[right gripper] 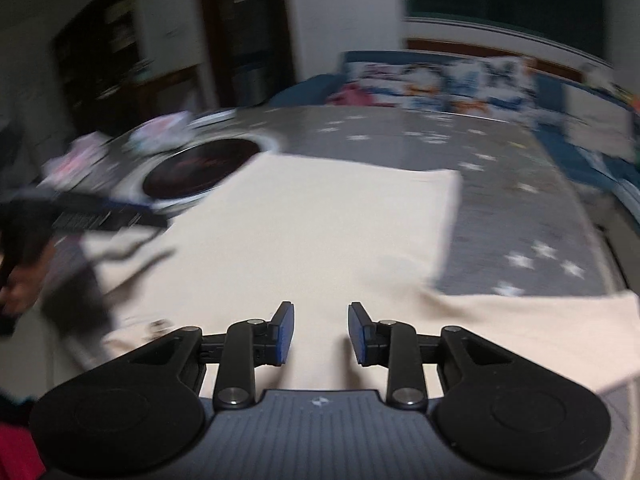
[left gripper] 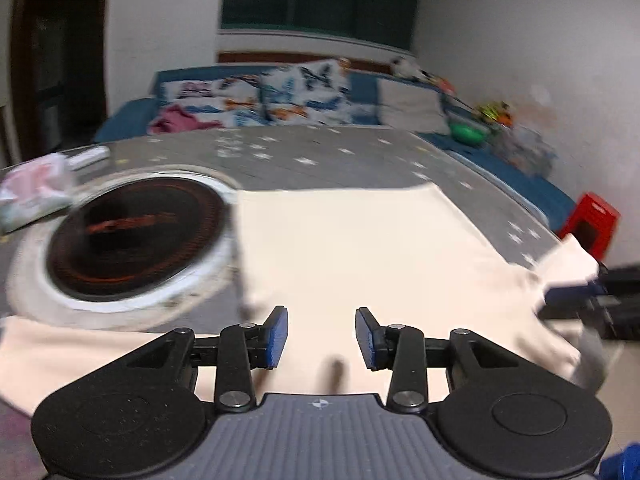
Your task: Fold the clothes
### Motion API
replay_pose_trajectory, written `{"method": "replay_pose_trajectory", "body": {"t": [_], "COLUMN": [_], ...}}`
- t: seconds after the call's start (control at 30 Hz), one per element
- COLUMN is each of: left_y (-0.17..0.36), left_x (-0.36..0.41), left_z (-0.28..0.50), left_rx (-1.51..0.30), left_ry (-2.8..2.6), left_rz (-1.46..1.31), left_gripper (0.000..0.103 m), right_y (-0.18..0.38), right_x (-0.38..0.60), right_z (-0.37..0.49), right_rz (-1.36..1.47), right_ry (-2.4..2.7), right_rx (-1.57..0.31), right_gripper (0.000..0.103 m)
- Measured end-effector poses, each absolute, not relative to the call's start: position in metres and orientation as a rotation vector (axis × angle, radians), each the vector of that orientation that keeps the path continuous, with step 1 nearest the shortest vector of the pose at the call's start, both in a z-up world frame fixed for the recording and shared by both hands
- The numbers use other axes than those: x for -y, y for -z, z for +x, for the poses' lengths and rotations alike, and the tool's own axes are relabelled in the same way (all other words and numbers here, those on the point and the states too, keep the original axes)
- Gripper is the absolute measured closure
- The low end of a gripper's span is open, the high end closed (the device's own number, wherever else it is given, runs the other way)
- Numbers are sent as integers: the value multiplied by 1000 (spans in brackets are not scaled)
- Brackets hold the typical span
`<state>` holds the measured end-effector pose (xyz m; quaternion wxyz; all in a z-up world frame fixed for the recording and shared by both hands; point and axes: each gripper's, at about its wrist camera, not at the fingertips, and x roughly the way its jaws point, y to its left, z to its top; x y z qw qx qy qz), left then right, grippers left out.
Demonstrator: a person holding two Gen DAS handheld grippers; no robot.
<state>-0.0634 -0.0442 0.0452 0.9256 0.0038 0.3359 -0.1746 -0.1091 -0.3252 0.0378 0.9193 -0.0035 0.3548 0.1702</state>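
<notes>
Cream garment [left gripper: 360, 248] lies spread flat on your grey starred desk [left gripper: 320, 152], touching the round hotplate [left gripper: 132, 236]; its sleeves trail out at the near corners, so no fold shows yet. Your left gripper [left gripper: 321, 336] and right gripper [right gripper: 321, 332] hover above it, jaws parted, grasping nothing

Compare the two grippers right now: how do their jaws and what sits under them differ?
The left gripper has its jaws slightly wider apart than the right gripper. The left one hangs beside the round black cooktop; the right sits farther from it, near the cream garment's side flap. Both are open, nothing between the jaws, both over the garment.
</notes>
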Motion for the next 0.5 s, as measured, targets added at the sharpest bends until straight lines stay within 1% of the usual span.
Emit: {"method": "replay_pose_trajectory", "body": {"t": [0.17, 0.27, 0.37, 0.43, 0.5], "left_y": [-36, -33, -30, -30, -31], "left_x": [59, 60, 60, 62, 64], "left_z": [-64, -63, -63, -63, -63], "left_rx": [-709, -720, -729, -726, -722], "left_ry": [389, 387, 378, 376, 378], "left_rz": [35, 51, 65, 68, 69], "left_gripper": [63, 63, 63, 59, 58], "right_y": [-23, -14, -7, -9, -12], "right_x": [352, 356, 354, 356, 367], "right_z": [-93, -83, -78, -81, -85], "right_rz": [36, 54, 31, 17, 25], "right_ry": [-225, -191, -157, -146, -100], "right_rx": [-731, -729, -723, -710, -692], "right_gripper": [75, 81, 81, 81, 81]}}
